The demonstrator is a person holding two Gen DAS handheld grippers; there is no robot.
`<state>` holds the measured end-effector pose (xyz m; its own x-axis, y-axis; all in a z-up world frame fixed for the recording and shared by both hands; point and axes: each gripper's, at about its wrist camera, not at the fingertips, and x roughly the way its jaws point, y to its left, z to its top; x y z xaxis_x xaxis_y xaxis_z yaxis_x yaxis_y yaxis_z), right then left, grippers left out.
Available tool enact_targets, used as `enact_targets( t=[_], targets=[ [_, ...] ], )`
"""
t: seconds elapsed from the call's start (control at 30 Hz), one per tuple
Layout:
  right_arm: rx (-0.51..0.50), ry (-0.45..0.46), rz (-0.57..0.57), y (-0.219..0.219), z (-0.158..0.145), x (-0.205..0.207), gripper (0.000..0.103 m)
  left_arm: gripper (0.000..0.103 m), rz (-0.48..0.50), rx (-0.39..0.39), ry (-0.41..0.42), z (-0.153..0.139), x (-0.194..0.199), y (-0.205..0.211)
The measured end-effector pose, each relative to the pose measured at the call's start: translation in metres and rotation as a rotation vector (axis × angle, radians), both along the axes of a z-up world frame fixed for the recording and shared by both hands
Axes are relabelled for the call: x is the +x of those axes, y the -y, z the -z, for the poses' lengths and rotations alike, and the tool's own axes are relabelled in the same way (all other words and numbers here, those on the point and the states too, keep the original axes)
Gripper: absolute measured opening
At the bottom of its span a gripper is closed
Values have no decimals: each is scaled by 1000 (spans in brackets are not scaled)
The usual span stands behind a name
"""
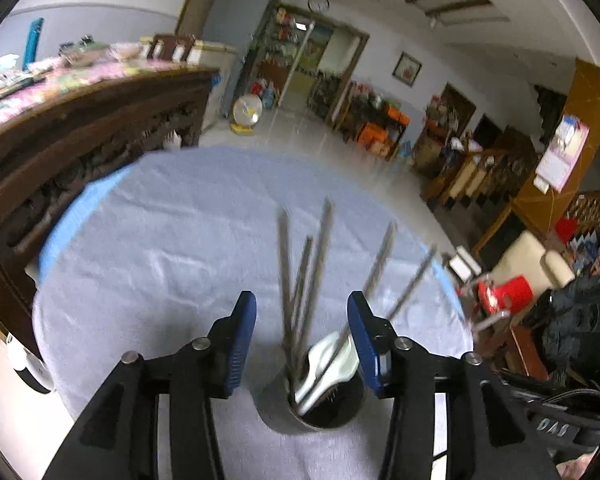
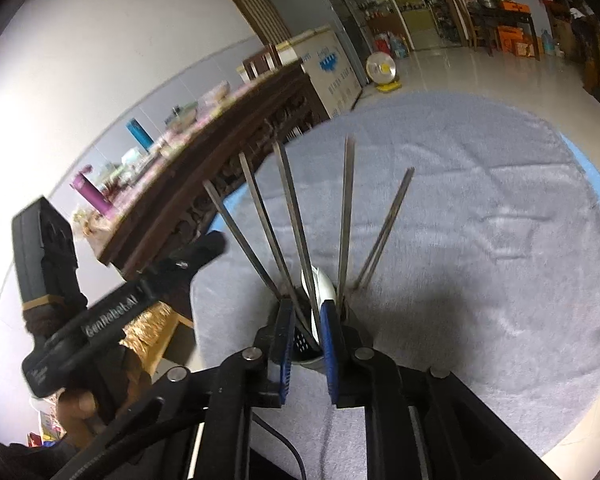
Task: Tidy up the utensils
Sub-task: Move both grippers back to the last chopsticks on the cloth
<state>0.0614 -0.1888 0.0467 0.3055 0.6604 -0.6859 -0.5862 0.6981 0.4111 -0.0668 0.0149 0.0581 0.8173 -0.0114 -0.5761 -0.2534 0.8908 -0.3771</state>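
Observation:
A round metal utensil holder (image 1: 284, 412) stands on the grey cloth of the round table (image 1: 172, 240). It holds several metal chopsticks (image 1: 320, 256) and a white spoon (image 1: 324, 360). My left gripper (image 1: 302, 344) is open, its blue pads either side of the holder's mouth, just above it. In the right wrist view, my right gripper (image 2: 306, 344) is narrowly parted around the holder's near rim (image 2: 314, 362), with the chopsticks (image 2: 296, 224) and the white spoon (image 2: 320, 286) rising between and beyond the pads. I cannot tell whether it grips anything.
A dark carved wooden sideboard (image 1: 80, 136) with cluttered top runs along the left. The left gripper's body (image 2: 100, 316) and hand show at lower left in the right wrist view. Chairs and a red stool (image 1: 508, 292) stand right of the table.

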Motion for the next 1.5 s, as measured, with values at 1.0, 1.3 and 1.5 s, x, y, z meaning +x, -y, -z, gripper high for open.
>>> enact_targets(
  t=[1.0, 1.3, 1.5],
  targets=[
    [-304, -450, 82, -40, 142, 242, 47, 71, -105, -32, -567, 168, 103, -104],
    [-483, -413, 3, -130, 155, 270, 35, 71, -66, 2, -556, 170, 124, -100],
    [-607, -344, -43, -163, 155, 263, 30, 71, -63, 11, -552, 173, 130, -106]
  ],
)
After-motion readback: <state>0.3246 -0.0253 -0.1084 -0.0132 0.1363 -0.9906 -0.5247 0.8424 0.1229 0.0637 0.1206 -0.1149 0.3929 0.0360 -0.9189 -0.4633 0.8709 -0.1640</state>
